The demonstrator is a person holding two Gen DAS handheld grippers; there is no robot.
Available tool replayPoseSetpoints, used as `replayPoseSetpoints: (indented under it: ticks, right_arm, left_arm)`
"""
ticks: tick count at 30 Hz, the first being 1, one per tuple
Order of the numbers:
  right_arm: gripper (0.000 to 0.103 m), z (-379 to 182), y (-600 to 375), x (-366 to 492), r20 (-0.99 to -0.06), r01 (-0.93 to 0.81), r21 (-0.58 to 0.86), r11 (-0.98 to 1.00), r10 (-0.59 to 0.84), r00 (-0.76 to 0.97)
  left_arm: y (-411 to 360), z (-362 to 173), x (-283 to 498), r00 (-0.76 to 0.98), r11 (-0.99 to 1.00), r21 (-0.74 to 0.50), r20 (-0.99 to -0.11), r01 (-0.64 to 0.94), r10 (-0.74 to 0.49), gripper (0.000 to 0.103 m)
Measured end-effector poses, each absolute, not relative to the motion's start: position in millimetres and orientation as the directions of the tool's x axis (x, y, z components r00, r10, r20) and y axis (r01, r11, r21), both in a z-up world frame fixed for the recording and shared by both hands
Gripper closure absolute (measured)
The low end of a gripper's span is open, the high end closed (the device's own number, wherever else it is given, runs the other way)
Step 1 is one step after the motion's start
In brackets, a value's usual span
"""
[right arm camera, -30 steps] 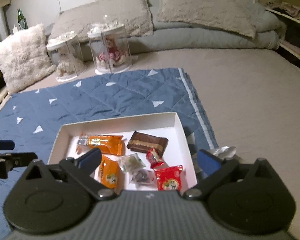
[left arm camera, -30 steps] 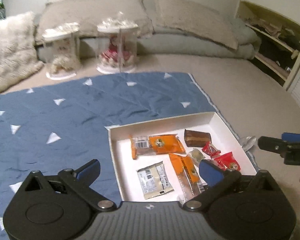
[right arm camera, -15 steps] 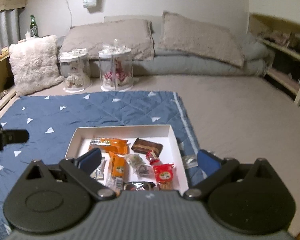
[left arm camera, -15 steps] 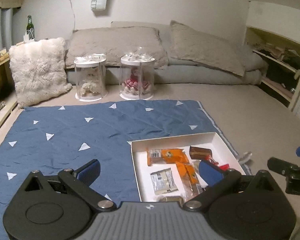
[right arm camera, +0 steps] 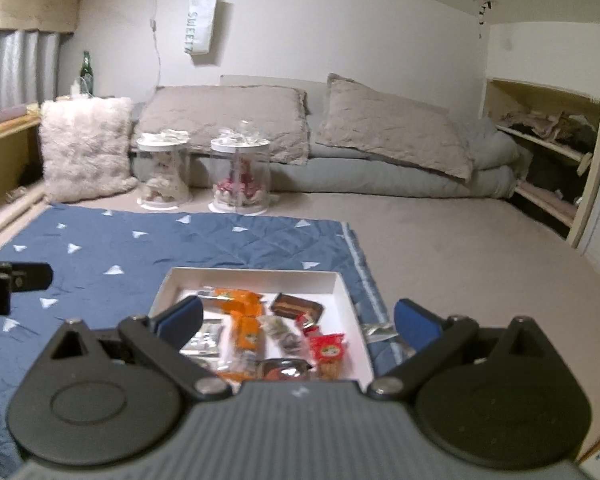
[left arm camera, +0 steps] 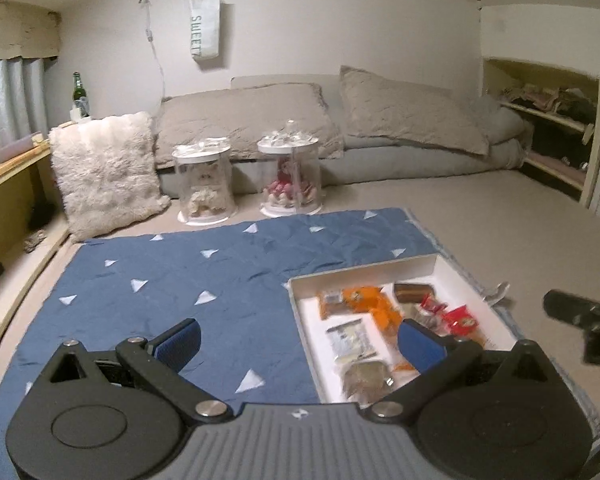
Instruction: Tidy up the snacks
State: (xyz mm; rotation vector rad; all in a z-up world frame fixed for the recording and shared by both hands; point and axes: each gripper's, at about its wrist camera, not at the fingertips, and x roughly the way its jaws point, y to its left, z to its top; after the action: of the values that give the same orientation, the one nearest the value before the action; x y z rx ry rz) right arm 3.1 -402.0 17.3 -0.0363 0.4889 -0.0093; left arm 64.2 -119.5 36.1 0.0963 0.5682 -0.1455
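The snacks (right arm camera: 276, 332) are lying loose in the white box (right arm camera: 342, 286) on the blue blanket (left arm camera: 228, 276); a silver wrapper (right arm camera: 376, 330) is sitting outside. Both tongs, left (left arm camera: 298, 336) and right (right arm camera: 298, 320), are hovering spread, holding nothing. This fits either sorting underway or done.

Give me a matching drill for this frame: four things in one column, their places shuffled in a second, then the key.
Things
1. green bottle
2. brown bar
3. foil wrapper
4. white bag

Places
A. hanging on the back wall
B. in the white tray
C. on the ledge by the curtain, far left
D. on the blue quilt, just right of the tray

Pairs: 1-C, 2-B, 3-D, 4-A
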Motion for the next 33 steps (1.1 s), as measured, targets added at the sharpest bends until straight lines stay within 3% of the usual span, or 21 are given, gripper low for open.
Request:
replayPoseSetpoints:
  ticks: [7, 33]
  right_arm:
    - [0.001, 8, -399, -25, -0.474, -0.002, -0.031, 1.0, -0.013, 0.881]
    - [0.001, -19, -376, -48, -0.516, -0.037, -0.057, 0.998, 0.003, 0.857]
  left_arm:
    - [-108, 20, 43, 0.828, 0.989, 0.078, -0.557, 0.124, -0.06, 0.0]
    - [-87, -4, 16, 0.812, 0.987, 0.034, -0.574, 0.155, -0.108, 0.0]
